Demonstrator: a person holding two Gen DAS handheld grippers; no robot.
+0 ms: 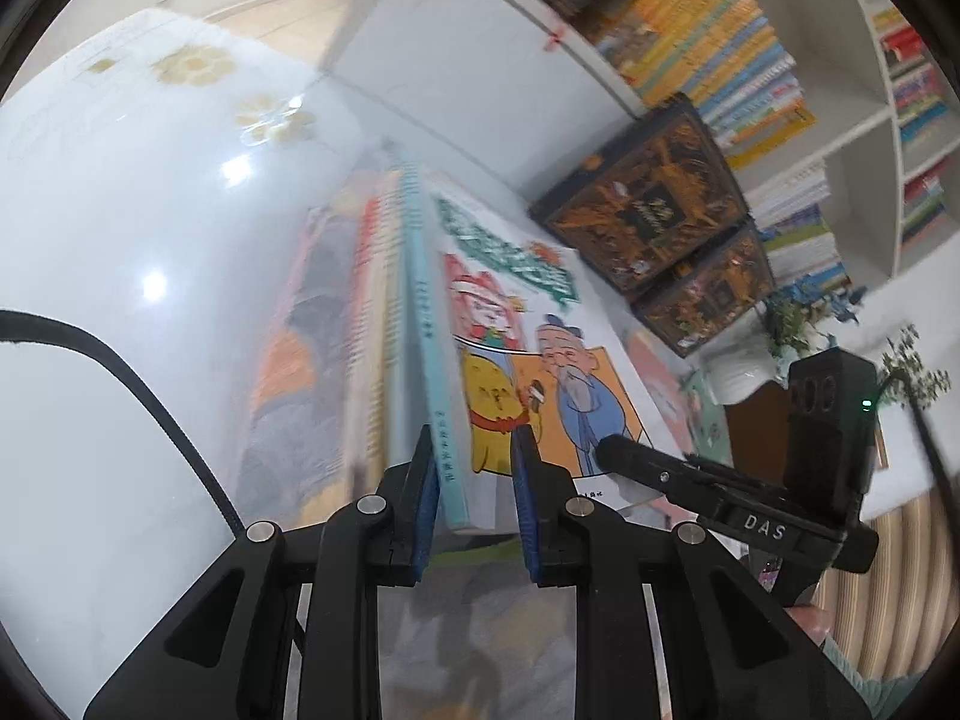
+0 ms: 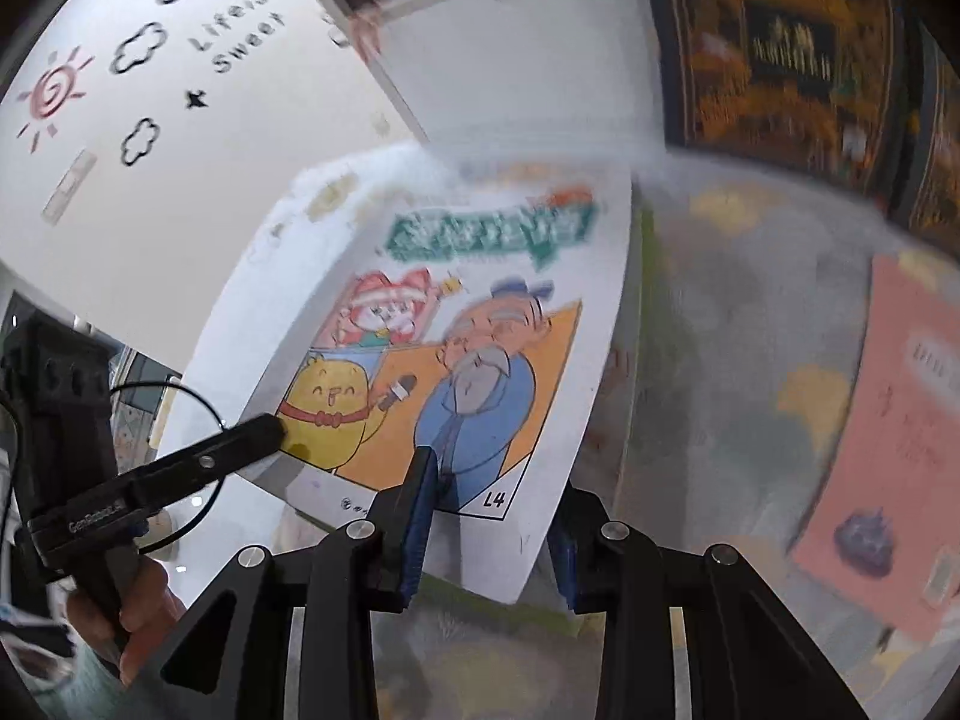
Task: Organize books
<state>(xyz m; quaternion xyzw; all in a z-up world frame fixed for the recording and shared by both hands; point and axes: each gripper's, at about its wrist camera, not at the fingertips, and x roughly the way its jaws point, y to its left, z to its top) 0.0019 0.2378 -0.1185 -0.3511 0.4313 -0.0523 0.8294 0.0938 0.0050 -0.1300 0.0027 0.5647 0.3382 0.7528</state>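
Note:
A white cartoon book (image 1: 528, 360) with a yellow character and a bearded man on its cover is held up between both grippers. My left gripper (image 1: 474, 504) has its blue pads around the book's teal spine (image 1: 429, 348), closed on the near corner. My right gripper (image 2: 489, 534) straddles the cover's lower edge (image 2: 480, 396), with a gap between pad and paper on the right side. The right gripper also shows in the left wrist view (image 1: 720, 492), and the left gripper shows in the right wrist view (image 2: 180, 474). A stack of several books (image 1: 360, 324) lies beside the spine.
A pink book (image 2: 888, 432) lies flat on the glossy table (image 1: 120, 228). Dark ornate box sets (image 1: 654, 198) stand by the white bookshelf (image 1: 864, 138), full of colourful spines. A white vase with blue flowers (image 1: 774, 348) stands further right. A black cable (image 1: 120, 372) trails at left.

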